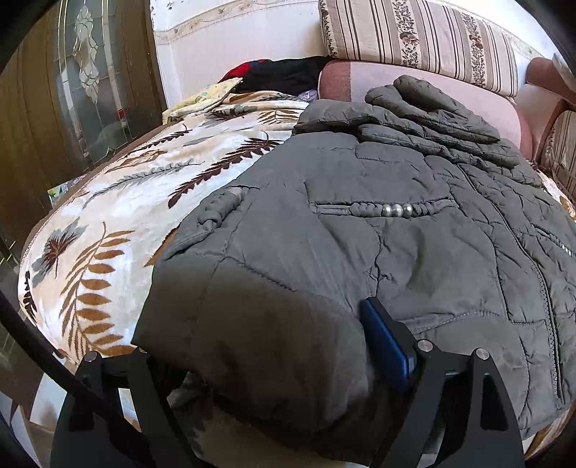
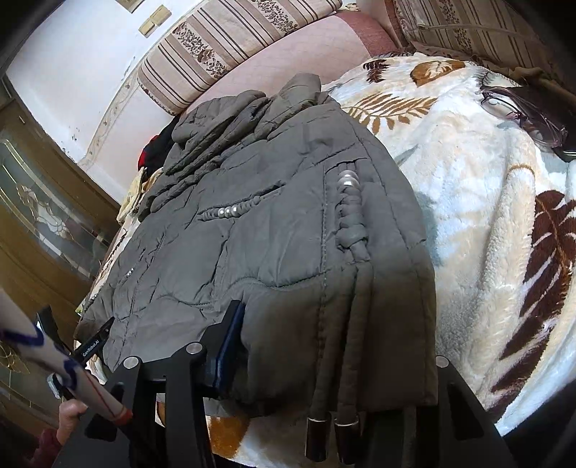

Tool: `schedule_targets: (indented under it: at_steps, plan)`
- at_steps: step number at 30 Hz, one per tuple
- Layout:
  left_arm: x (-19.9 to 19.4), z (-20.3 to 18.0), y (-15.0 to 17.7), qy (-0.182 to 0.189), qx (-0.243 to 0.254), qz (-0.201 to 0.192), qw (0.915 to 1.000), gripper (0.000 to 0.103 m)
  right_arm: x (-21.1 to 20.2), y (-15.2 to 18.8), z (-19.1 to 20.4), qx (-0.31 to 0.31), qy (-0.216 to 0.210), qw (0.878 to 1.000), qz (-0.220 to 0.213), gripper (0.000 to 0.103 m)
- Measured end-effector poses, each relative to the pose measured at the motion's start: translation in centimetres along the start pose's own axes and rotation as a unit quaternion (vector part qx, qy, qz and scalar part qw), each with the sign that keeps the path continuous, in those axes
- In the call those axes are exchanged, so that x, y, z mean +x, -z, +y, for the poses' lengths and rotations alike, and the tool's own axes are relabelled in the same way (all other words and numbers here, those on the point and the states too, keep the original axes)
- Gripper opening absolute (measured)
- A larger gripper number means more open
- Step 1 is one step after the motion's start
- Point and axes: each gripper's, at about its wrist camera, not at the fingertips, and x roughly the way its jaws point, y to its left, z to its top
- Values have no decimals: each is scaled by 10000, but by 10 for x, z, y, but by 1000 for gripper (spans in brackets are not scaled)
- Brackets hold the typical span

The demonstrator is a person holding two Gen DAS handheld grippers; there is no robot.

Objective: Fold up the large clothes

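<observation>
While spread on blanket (image 1: pixel 118 187), jacket (image 1: pixel 360 234), hem apparently between both tongs.

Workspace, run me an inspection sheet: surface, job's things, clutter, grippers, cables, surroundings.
Surface: leaf-print blanket over a sofa.
Job's things: grey jacket lying flat on the blanket, sleeves bunched at its far end.
Clutter: glasses on the blanket; dark clothes piled at the far corner.
Grippers: left gripper and right gripper each have the near hem between their fingers; grip not clear.
Cables: nothing seen; jacket drawcords hang from the hem.
Surroundings: striped cushions, glass-panel door.
</observation>
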Motion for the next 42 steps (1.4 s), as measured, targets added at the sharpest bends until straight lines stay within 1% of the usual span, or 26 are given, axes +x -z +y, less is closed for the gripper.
schedule_targets:
  at_steps: [12,16,23,30,31,34,35,36,37,39,40,42]
  plan:
    - [0,-1,0,-9,9,-5,10000,85,-1,0,-2,33,-30,10000,7,52]
    - [-1,0,0,-36,27,-15,10000,86,-1,0,-1,-17,-33,10000,40,55]
    - [-2,-1,1,-53,47,-36,10000,86,-1,1,2,-84,8,10000,33,55]
    - [-4,-1,1,-79,88,-81,9999,86,-6,0,0,-59,-43,10000,-19,39]
    - [-5,-1,1,-71,101,-96,9999,83,-6,0,1,-100,-47,9999,-32,36]
    - [-12,0,0,68,119,-233,9996,70,-8,0,4,-196,-8,9998,-49,36]
    - [-14,2,0,153,70,-250,9995,65,-7,0,2,-157,-21,9999,-27,36]
    - [-16,5,-1,257,-11,-250,9994,63,-7,0,1,-118,-33,9999,-9,38]
    - [-17,13,-2,421,-183,-236,9987,59,-6,0,0,-87,-46,10000,9,39]
    - [-16,24,-3,656,-425,-161,9968,57,-6,-1,-1,-65,-52,10000,29,41]
    - [-16,26,-3,721,-487,-126,9961,56,-6,-1,-1,-65,-56,10000,31,44]
    - [-16,28,-2,770,-514,-73,9957,55,-6,-1,-2,-39,-66,10000,41,45]
